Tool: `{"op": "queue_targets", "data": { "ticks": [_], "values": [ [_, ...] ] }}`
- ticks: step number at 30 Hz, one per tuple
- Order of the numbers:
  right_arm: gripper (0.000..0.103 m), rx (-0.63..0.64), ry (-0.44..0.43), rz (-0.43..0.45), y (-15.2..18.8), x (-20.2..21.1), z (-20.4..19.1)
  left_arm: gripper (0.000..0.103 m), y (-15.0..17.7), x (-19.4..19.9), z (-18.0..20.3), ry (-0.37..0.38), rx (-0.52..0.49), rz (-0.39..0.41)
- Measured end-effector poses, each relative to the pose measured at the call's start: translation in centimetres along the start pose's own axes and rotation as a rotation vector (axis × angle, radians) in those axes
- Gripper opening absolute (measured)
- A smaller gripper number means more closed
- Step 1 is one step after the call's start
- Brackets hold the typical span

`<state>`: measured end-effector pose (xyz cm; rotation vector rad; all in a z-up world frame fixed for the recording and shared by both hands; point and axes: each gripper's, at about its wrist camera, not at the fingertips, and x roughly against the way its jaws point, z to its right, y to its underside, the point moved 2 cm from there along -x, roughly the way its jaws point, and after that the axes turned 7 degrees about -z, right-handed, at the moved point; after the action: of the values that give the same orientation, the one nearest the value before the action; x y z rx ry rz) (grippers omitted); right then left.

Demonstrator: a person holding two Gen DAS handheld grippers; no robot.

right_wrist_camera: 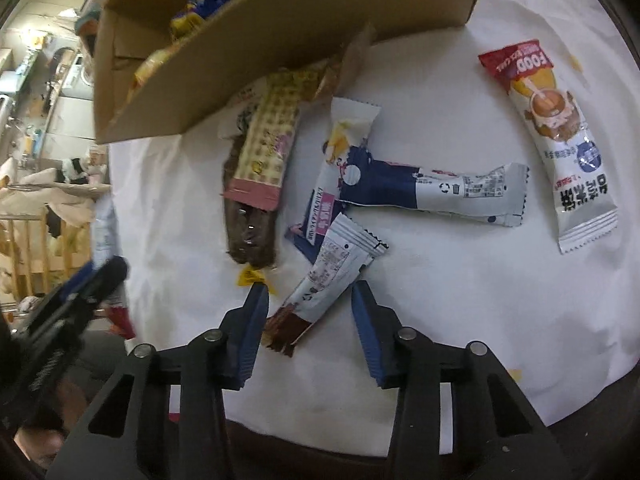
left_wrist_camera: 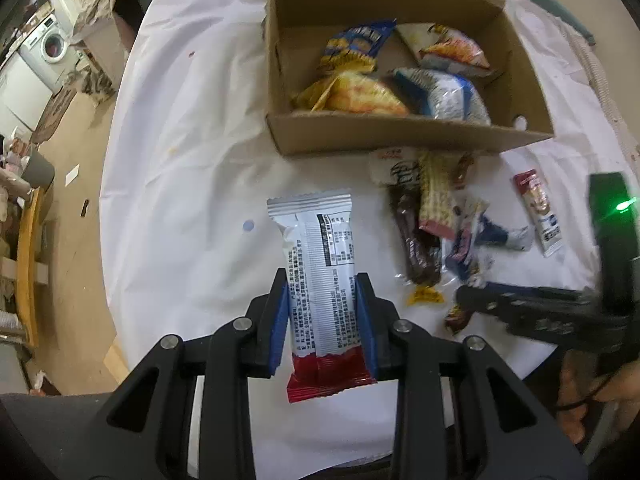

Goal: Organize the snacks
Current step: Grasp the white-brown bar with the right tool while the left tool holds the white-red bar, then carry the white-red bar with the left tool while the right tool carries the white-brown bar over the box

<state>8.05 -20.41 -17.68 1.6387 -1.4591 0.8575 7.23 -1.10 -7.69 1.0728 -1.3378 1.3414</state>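
The left gripper has its blue ridged pads pressed on the sides of a long bar. The bar wrapper is shiny, silver-white with small black print and a red crimped end. It hangs above the cloth, which is white, soft and creased.

The right gripper is partly open. A small pack lies between its blue pads, white on top and brown at the near end. The pads do not touch it in this view.

Just past that pack, more snacks lie loose on the cloth. A dark blue and white pack lies flat on its side. A dark brown bar in clear wrap sits under a yellow waffle pack with a pink end. Off to the right, well apart, is a long white pack with a red top.

Farther back is the box, brown cardboard with straight walls and an open top. Inside it are crinkly bags: a blue and yellow bag, an orange bag, a silver and blue bag and a white and orange bag.
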Motion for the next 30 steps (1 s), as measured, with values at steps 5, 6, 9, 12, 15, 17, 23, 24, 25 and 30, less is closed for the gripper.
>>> {"op": "queue_targets", "data": {
  "ticks": [5, 6, 9, 12, 15, 17, 23, 24, 25, 30],
  "values": [
    [0.018, 0.051, 0.021, 0.026, 0.7, 0.7, -0.7, 0.027, -0.1, -0.1, -0.2, 0.031, 0.017, 0.003],
    [0.018, 0.067, 0.009, 0.036, 1.0, 1.1, -1.0, 0.027, -0.1, -0.1, -0.4, 0.044, 0.03, -0.003],
    [0.018, 0.121, 0.001, 0.069, 1.7, 2.4, -1.9, 0.027, -0.1, -0.1, -0.7, 0.069, 0.053, -0.014],
    [0.018, 0.157, -0.015, 0.121, 2.4, 3.7, -2.5, 0.027, -0.3, 0.0, -0.7, 0.077, 0.065, -0.012],
    [0.018, 0.182, -0.041, 0.163, 2.7, 4.7, -3.1, 0.027, -0.3, 0.0, -0.6, 0.068, 0.063, -0.008],
    [0.018, 0.198, -0.036, 0.186, 2.6, 5.2, -3.4, 0.027, -0.3, -0.1, -0.7, 0.058, 0.064, -0.007],
    [0.018, 0.221, -0.063, 0.247, 2.0, 6.7, -3.8, 0.027, -0.2, -0.4, -1.3, 0.04, 0.087, 0.003],
    [0.018, 0.227, -0.069, 0.257, 1.6, 6.9, -4.1, 0.027, -0.2, -0.3, -1.3, 0.041, 0.092, 0.01],
    [0.018, 0.234, -0.069, 0.269, 1.5, 7.1, -4.4, 0.027, -0.3, -0.1, -1.4, 0.043, 0.095, 0.023],
    [0.018, 0.272, -0.073, 0.367, -0.5, 10.6, -4.7, 0.027, -1.5, 2.2, -1.4, 0.064, 0.08, 0.095]
  ]
}}
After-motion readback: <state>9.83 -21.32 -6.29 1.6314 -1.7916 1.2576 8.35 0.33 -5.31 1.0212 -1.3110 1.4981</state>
